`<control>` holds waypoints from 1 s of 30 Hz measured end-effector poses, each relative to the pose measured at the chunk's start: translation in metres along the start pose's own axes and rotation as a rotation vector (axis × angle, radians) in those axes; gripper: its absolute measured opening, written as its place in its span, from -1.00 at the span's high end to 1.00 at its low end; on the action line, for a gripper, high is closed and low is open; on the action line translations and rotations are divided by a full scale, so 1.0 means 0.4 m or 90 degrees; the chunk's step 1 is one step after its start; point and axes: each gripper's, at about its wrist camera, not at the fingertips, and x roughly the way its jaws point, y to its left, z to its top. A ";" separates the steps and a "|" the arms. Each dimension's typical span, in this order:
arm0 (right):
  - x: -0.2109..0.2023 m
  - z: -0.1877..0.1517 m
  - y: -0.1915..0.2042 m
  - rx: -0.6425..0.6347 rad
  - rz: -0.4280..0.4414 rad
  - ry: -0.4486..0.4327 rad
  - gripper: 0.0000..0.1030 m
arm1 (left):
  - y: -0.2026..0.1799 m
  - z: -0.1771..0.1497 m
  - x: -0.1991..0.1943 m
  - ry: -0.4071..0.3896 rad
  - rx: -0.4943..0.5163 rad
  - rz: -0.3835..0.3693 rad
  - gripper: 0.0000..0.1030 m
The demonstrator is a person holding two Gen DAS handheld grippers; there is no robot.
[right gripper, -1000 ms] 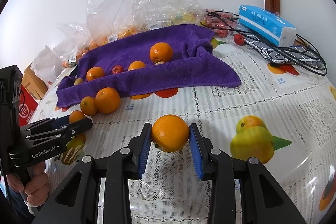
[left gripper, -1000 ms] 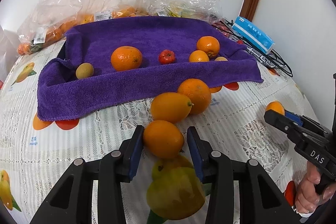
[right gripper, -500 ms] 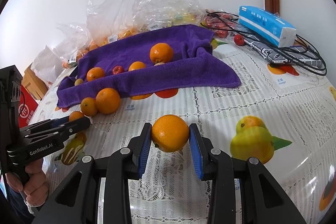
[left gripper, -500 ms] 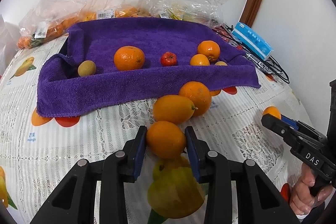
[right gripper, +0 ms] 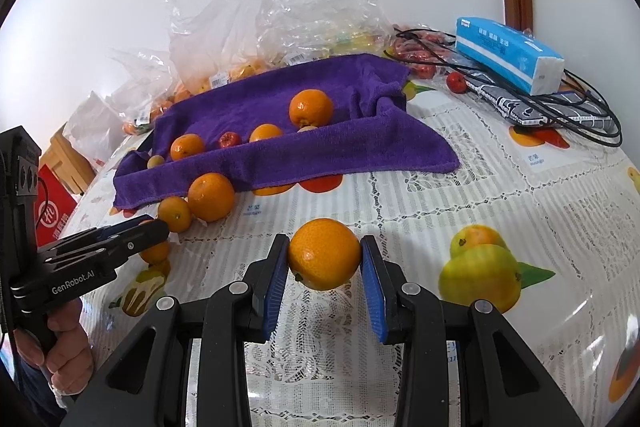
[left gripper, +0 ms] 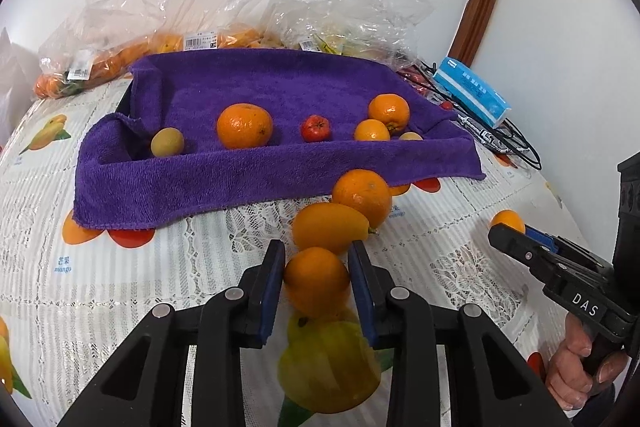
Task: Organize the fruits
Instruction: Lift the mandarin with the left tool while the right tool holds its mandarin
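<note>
My left gripper (left gripper: 316, 267) has its jaws closing on a small orange (left gripper: 316, 283) on the tablecloth, and both blue pads touch its sides. Just beyond it lie an oval orange fruit (left gripper: 330, 227) and a round orange (left gripper: 362, 195), both in front of the purple towel (left gripper: 280, 83). On the towel sit a big orange (left gripper: 244, 125), a small red fruit (left gripper: 316, 128), two oranges (left gripper: 389, 113) and a yellow-green fruit (left gripper: 167, 143). My right gripper (right gripper: 324, 255) is shut on another orange (right gripper: 324, 253), held just above the cloth.
Clear plastic bags (left gripper: 312, 7) with more fruit stand behind the towel against the wall. A blue tissue pack (right gripper: 508, 55) and black cables (right gripper: 560, 111) lie at the back right. A red box (right gripper: 52, 215) stands off the table's left edge.
My left gripper's jaws have drawn in until the pads meet the small orange. The right gripper and its orange have not moved.
</note>
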 end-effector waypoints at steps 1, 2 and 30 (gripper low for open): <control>0.000 0.001 -0.001 0.000 0.000 0.000 0.31 | 0.002 0.001 0.001 0.001 -0.002 -0.001 0.39; 0.001 0.000 -0.002 0.001 0.000 0.003 0.31 | 0.002 0.000 0.002 0.002 -0.003 -0.001 0.39; 0.002 0.000 -0.004 -0.001 -0.004 0.001 0.31 | -0.001 -0.002 -0.009 -0.012 -0.005 -0.015 0.39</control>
